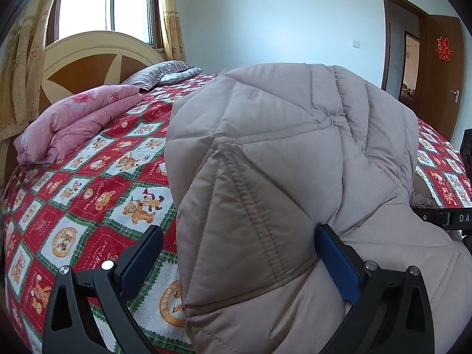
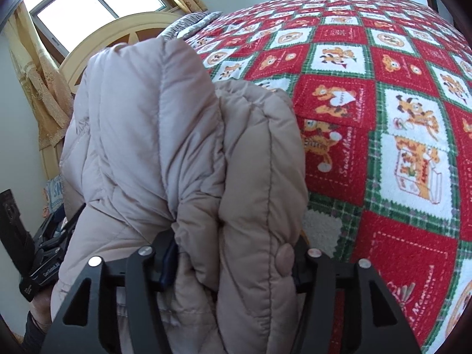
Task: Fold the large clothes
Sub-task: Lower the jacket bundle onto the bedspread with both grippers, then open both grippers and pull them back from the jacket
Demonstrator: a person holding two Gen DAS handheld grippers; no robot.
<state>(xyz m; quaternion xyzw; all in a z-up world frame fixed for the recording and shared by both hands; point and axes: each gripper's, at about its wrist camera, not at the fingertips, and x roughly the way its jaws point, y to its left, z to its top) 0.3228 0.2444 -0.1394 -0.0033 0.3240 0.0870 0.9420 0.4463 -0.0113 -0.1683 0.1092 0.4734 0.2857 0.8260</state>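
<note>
While the left gripper [image 1: 239, 253] gapes around the puffer jacket [image 1: 295, 162], the right gripper [image 2: 233, 253] apparently pinches it above the bedspread [image 2: 383, 118].

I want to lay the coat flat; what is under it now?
Around the coat shows the red bedspread, with a pink quilt farther off. What lies directly below is hidden.

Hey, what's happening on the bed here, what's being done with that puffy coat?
A person with a handheld gripper in each hand is folding a beige quilted puffer coat over a bed with a red cartoon-bear blanket. The right gripper is clamped on a thick bunch of the coat near a fabric-covered button. The left gripper stands wide open, with a coat panel lying between its fingers but not pinched. A folded pink quilt and a striped pillow lie near the headboard.
</note>
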